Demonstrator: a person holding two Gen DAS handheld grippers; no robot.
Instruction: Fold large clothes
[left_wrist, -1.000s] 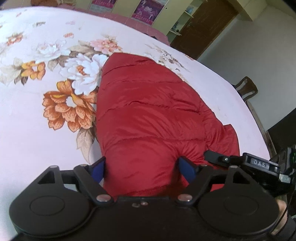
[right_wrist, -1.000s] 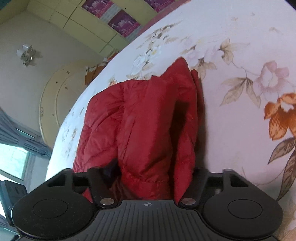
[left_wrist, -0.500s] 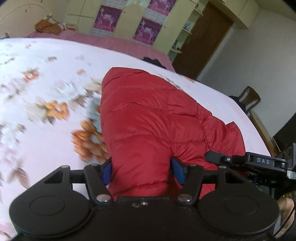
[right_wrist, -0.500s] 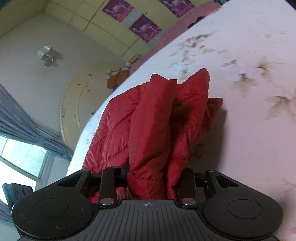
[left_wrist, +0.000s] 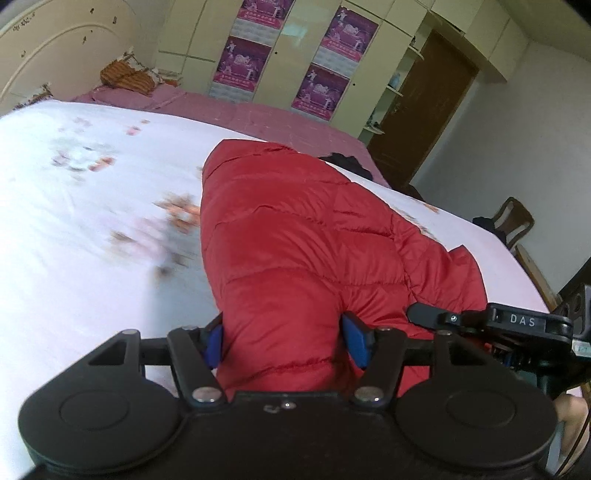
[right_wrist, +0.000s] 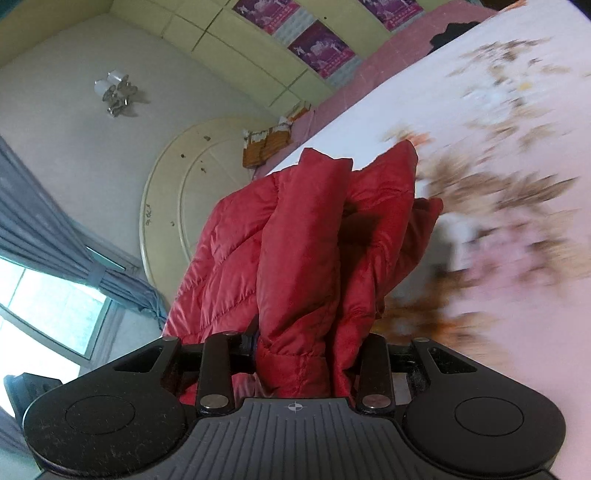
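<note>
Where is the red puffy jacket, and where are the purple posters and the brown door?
red puffy jacket (left_wrist: 295, 236): left wrist view, on its quilted middle.
purple posters (left_wrist: 242, 61): left wrist view, on one poster's middle.
brown door (left_wrist: 428, 107): left wrist view, on its panel.

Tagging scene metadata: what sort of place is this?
Most likely a home bedroom. The red puffer jacket lies on a bed with a floral sheet, against a curved cream headboard, with wardrobe cabinets along the wall.
</note>
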